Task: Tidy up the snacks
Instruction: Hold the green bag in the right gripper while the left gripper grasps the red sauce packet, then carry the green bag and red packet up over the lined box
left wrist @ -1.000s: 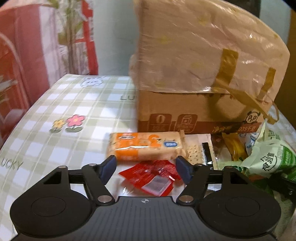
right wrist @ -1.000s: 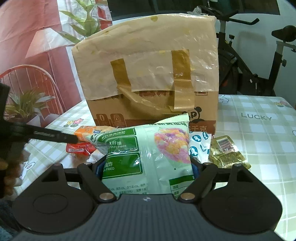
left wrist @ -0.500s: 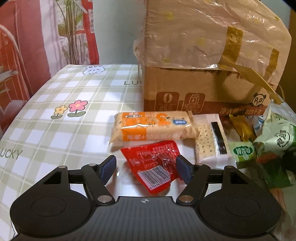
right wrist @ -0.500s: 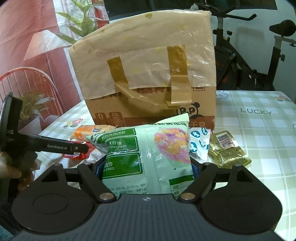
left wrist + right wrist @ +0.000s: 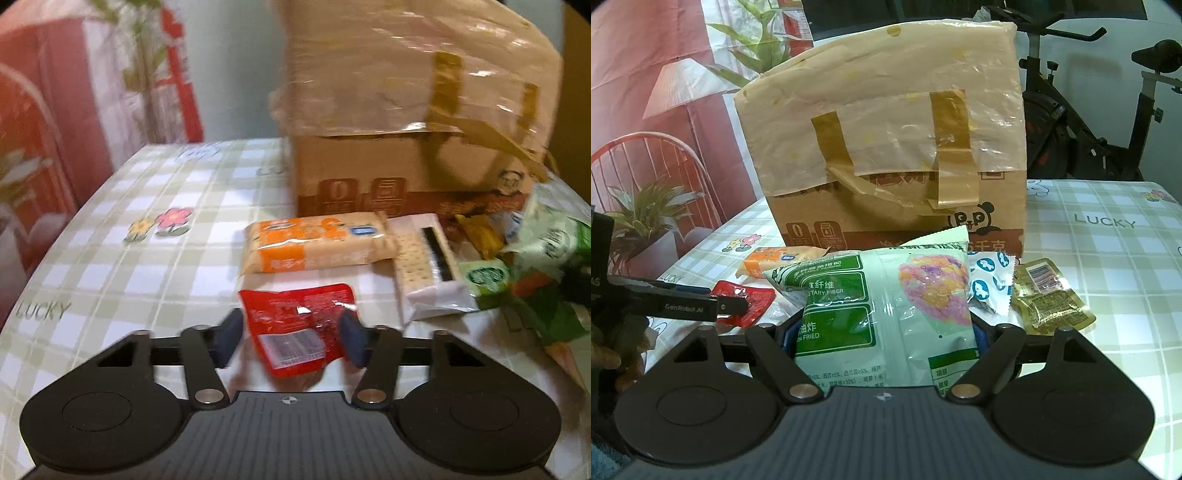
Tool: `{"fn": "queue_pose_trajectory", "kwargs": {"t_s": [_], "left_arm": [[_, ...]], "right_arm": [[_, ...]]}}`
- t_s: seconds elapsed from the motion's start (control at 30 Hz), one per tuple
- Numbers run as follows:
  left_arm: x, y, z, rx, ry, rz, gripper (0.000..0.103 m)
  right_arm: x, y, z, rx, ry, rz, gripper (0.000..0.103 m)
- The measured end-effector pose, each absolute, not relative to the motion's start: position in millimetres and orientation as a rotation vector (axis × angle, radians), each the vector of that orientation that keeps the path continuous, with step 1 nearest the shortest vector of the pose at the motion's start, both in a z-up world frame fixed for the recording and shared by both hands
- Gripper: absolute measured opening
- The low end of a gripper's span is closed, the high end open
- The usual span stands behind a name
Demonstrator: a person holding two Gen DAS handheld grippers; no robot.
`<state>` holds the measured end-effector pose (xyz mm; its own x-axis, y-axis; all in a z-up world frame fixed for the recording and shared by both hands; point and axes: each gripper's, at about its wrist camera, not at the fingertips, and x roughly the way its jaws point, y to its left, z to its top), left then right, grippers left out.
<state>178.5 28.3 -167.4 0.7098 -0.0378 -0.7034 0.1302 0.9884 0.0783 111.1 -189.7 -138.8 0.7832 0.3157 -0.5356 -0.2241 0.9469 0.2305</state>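
The taped cardboard box stands at the back of the checked table, and nearly all the snacks lie loose in front of it, so most sorting is ahead of me. My right gripper clamps the big green snack bag between its pads. Orange cracker pack, white cracker pack, blue-and-white packet and gold sachet sit untouched. My left gripper has just been narrowing around the red sachet, which sits between the pads on the table; I can't tell if they press it.
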Motion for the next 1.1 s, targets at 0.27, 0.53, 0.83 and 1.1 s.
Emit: {"fn": "queue_pose_trajectory", "kwargs": {"t_s": [0.27, 0.53, 0.83, 1.1], "left_arm": [[178.2, 23.1, -167.9, 0.122, 0.769, -0.095, 0.055], [186.2, 14.3, -180.1, 0.159, 0.791, -0.115, 0.076], [173.0, 8.4, -164.8, 0.215, 0.718, -0.132, 0.003], [164.2, 18.4, -152.6, 0.138, 0.691, -0.143, 0.003]], "right_arm": [[110.8, -188.1, -139.2, 0.155, 0.606, 0.298, 0.082], [110.6, -187.6, -139.2, 0.155, 0.606, 0.297, 0.082], [110.7, -187.8, -139.2, 0.156, 0.606, 0.298, 0.082], [110.3, -187.5, -138.7, 0.157, 0.607, 0.299, 0.082]]}}
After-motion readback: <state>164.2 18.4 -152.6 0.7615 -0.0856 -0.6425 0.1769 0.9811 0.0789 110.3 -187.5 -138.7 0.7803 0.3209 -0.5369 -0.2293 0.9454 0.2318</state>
